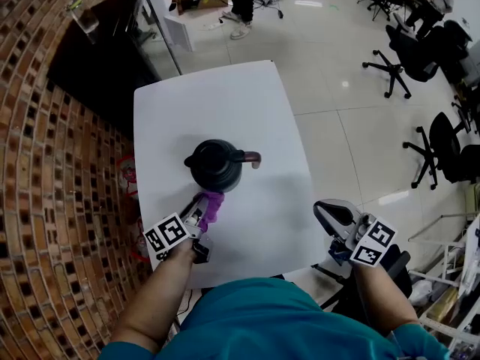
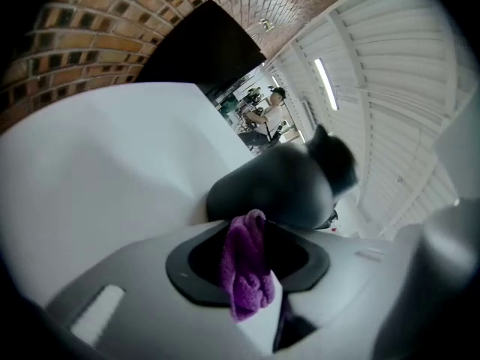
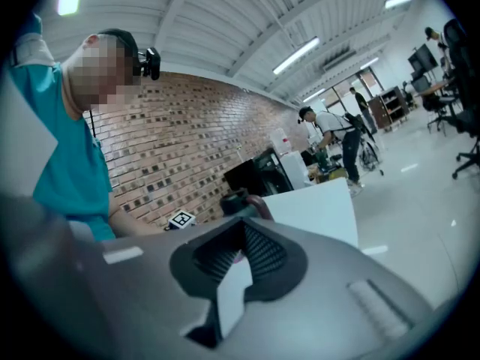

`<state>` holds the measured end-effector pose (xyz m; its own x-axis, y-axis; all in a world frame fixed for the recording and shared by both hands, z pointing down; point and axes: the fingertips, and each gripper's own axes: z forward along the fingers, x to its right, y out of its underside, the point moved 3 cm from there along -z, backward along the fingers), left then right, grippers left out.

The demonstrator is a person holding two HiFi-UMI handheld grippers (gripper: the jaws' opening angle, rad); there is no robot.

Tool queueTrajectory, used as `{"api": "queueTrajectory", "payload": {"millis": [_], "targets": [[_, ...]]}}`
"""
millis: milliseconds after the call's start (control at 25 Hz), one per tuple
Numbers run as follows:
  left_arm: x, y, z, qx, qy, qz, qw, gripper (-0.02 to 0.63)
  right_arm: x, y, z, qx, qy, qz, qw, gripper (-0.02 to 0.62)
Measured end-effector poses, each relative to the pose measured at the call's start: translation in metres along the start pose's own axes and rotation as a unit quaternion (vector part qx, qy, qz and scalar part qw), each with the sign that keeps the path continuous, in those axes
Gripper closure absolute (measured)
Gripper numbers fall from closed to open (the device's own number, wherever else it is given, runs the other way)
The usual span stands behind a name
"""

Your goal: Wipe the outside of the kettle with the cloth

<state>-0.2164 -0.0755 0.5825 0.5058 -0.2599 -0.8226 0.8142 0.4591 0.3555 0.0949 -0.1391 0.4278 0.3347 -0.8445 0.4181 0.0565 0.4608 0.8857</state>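
A black kettle (image 1: 216,165) stands near the middle of the white table (image 1: 225,96), its handle (image 1: 252,157) pointing right. Just in front of it, my left gripper (image 1: 204,210) is shut on a purple cloth (image 1: 212,206), and the cloth lies against the kettle's near side. In the left gripper view the cloth (image 2: 246,266) hangs between the jaws with the kettle (image 2: 279,187) right behind it. My right gripper (image 1: 330,214) hovers off the table's right front corner, shut and empty. The right gripper view shows the ribbed pads (image 3: 259,252) pressed together and the kettle's top (image 3: 237,200) beyond.
A brick wall (image 1: 45,201) runs along the table's left side, with a black cabinet (image 1: 105,43) at the far left. Office chairs (image 1: 442,145) stand on the tiled floor to the right. A person (image 2: 270,111) stands far behind the table.
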Motion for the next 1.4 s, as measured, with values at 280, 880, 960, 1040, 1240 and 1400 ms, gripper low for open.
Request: {"api": "queueTrajectory", "payload": {"millis": [280,880,960,1040,1240,1400], "targets": [[0.02,-0.062,-0.027,0.018,0.012,0.067,0.9975,0.482,-0.005,-0.004,0.016,-0.002,-0.003,-0.005,1.0,0.591],[0.162,-0.151,-0.04,-0.066,0.051,0.57,0.8174,0.486,0.007,-0.016,0.0,0.02,0.011,-0.053,0.998,0.592],[0.22,-0.133,-0.026,-0.126,0.081,0.683,0.715,0.486,0.015,-0.019,-0.007,0.036,0.015,-0.05,0.998,0.592],[0.255,-0.104,-0.005,-0.191,0.092,0.755,0.621,0.486,0.021,-0.022,-0.016,0.049,0.015,-0.048,0.998,0.591],[0.263,-0.033,0.045,-0.34,0.085,0.803,0.4815,0.486,0.033,-0.028,-0.037,0.073,0.019,-0.046,0.996,0.591],[0.242,0.007,0.079,-0.447,0.072,0.805,0.3839,0.486,0.045,-0.03,-0.061,0.093,0.032,-0.037,0.994,0.592]]}}
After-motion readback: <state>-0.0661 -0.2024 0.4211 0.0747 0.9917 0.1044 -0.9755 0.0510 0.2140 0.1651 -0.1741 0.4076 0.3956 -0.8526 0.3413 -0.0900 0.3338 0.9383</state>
